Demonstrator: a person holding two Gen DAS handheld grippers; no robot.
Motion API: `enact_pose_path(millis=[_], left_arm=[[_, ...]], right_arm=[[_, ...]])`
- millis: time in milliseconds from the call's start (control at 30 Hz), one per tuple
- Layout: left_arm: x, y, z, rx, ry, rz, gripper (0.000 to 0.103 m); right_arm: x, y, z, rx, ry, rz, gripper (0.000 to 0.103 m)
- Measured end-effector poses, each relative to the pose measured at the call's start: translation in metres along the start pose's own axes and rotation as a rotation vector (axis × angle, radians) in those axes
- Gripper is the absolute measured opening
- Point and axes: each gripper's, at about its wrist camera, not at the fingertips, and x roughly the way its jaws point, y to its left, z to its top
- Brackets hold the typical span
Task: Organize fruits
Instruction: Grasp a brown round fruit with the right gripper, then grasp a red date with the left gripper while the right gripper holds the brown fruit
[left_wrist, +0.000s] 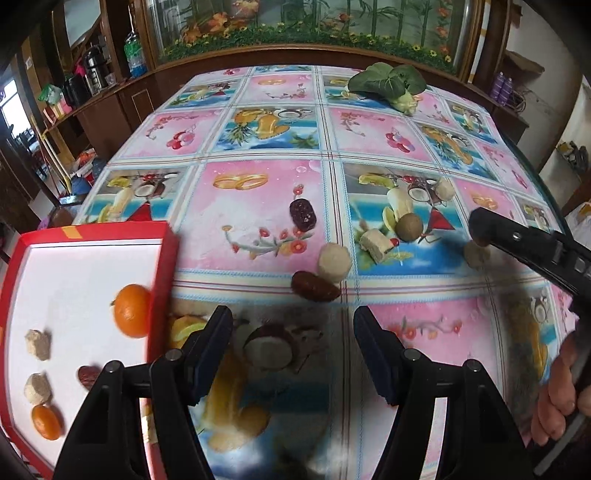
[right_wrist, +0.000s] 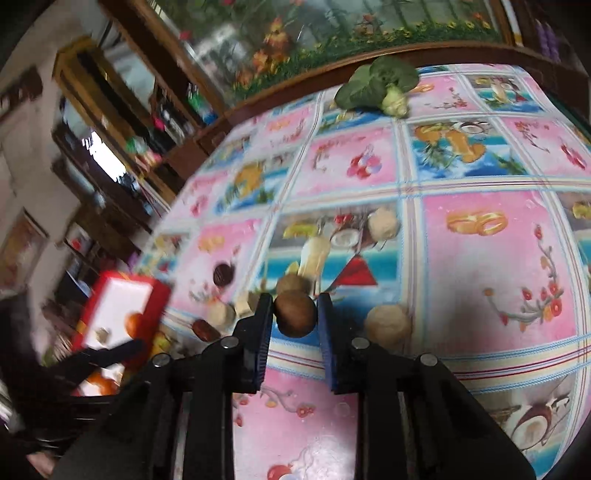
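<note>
Right wrist view: brown fruit (right_wrist: 294, 314) clamped between right hand-held gripper (right_wrist: 294, 317) fingers.

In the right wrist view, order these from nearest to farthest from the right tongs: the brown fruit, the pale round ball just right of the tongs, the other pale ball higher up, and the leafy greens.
1. Brown fruit: between the fingers of the right tongs.
2. Pale ball: just right of the tongs.
3. Other pale ball: farther up the table.
4. Leafy greens: at the far edge.
</note>
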Motion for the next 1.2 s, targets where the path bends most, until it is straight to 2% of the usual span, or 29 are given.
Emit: enact_pose_path(millis=[167,300,367,433,567,967,1200], left_arm=[[0.017,-0.003,0.004,-0.046,0.019,-0.01,0.067],[0.019,-0.007,0.006,-0.03,-0.018,0.001,0.062],[0.018,-0.01,0.005,-0.014,-0.033,-0.003,0.056],[0.016,-0.014,0.003,0.013,-0.045,-0.01,0.044],[0.015,-0.021,0.001,0.046,-0.069,-0.025,0.032],[0.005,-0.031,-0.017,0.12,-0.092,-0.082,0.031],[0.0,-0.04,-0.023,0.146,-0.079,-0.063,0.032]], right_arm=[[-0.008,-0.01,0.005,0.063,-0.012,0.032,0.026],[-0.011,-0.011,0.005,0.074,-0.016,0.047,0.026],[-0.012,-0.011,0.005,0.076,-0.021,0.056,0.026],[-0.012,-0.011,0.005,0.078,-0.021,0.059,0.026],[-0.012,-0.012,0.005,0.077,-0.016,0.061,0.026],[-0.006,-0.016,0.003,0.089,-0.007,0.04,0.026],[-0.006,-0.019,0.003,0.097,0.0,0.038,0.026]])
